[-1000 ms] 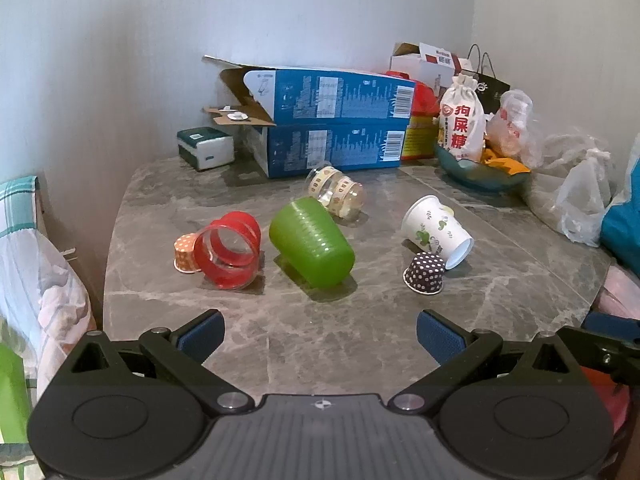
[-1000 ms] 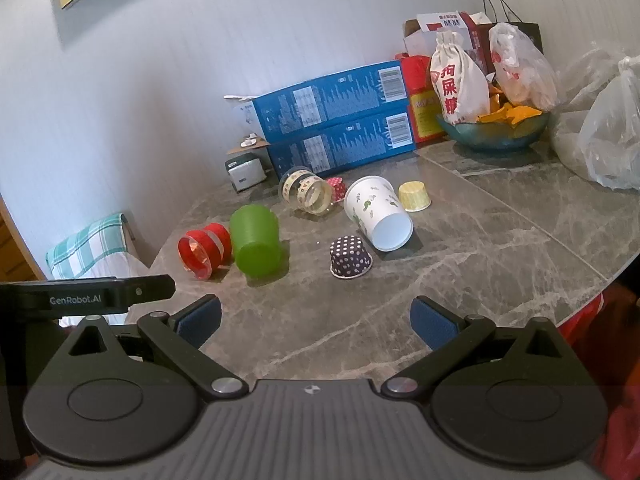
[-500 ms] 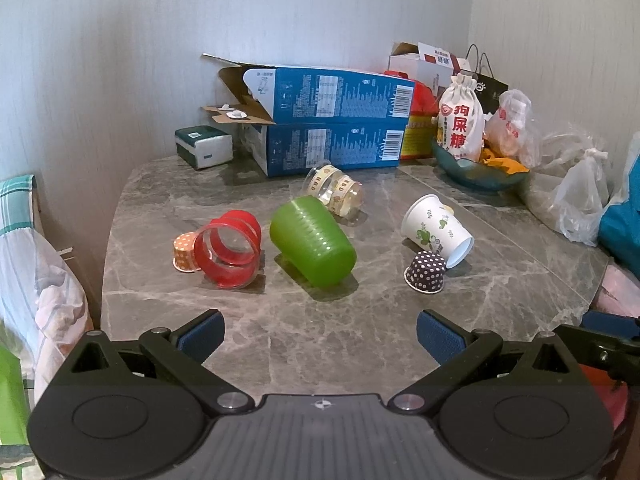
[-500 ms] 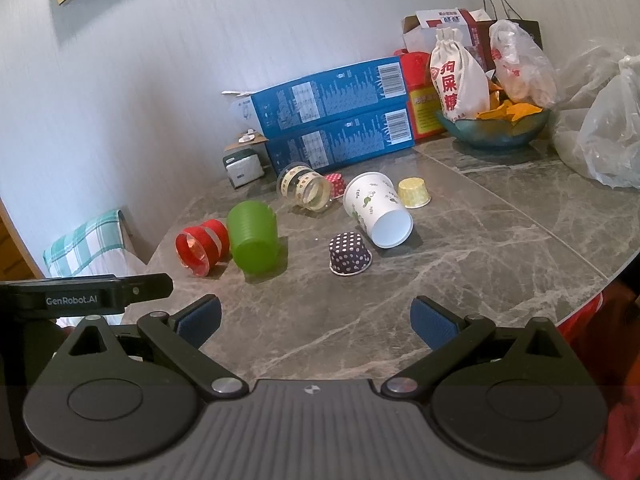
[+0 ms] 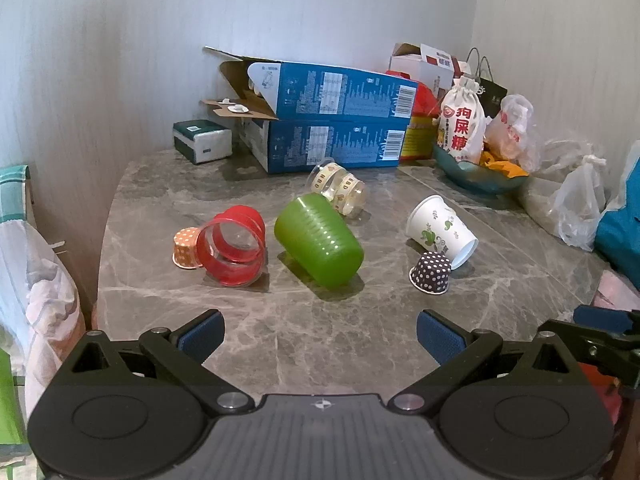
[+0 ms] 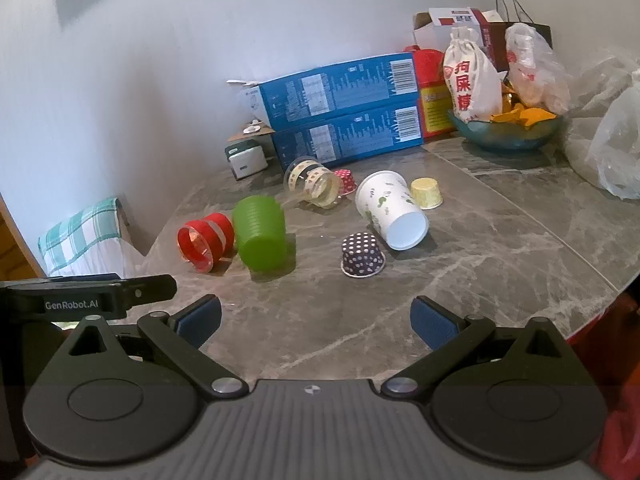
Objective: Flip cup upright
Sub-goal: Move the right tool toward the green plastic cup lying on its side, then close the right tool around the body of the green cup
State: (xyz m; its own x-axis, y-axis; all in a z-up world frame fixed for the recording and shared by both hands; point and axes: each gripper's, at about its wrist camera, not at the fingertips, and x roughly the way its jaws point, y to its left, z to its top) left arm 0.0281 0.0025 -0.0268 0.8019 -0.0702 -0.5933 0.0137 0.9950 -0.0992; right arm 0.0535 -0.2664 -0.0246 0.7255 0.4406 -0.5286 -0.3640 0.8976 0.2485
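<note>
Several cups lie on a grey marble table (image 5: 304, 332). A green ribbed cup (image 5: 318, 240) (image 6: 260, 230) lies on its side in the middle. A red clear cup (image 5: 234, 246) (image 6: 204, 240) lies on its side to its left. A white paper cup with green print (image 5: 440, 230) (image 6: 390, 208) lies on its side to the right. A clear patterned cup (image 5: 340, 186) (image 6: 314, 186) lies behind. A dark dotted cup (image 5: 431, 272) (image 6: 362, 254) stands upside down. My left gripper (image 5: 320, 336) and right gripper (image 6: 316, 322) are open and empty, near the table's front edge.
A small orange dotted cup (image 5: 185, 247) lies beside the red cup. A yellow cup (image 6: 427, 193) and a red dotted cup (image 6: 345, 181) stand upside down behind. Blue boxes (image 5: 332, 128), a bowl with a bag (image 5: 476, 172) and plastic bags (image 5: 576, 208) line the back and right.
Both views have shifted very slightly; the cups have not moved and both grippers stay open.
</note>
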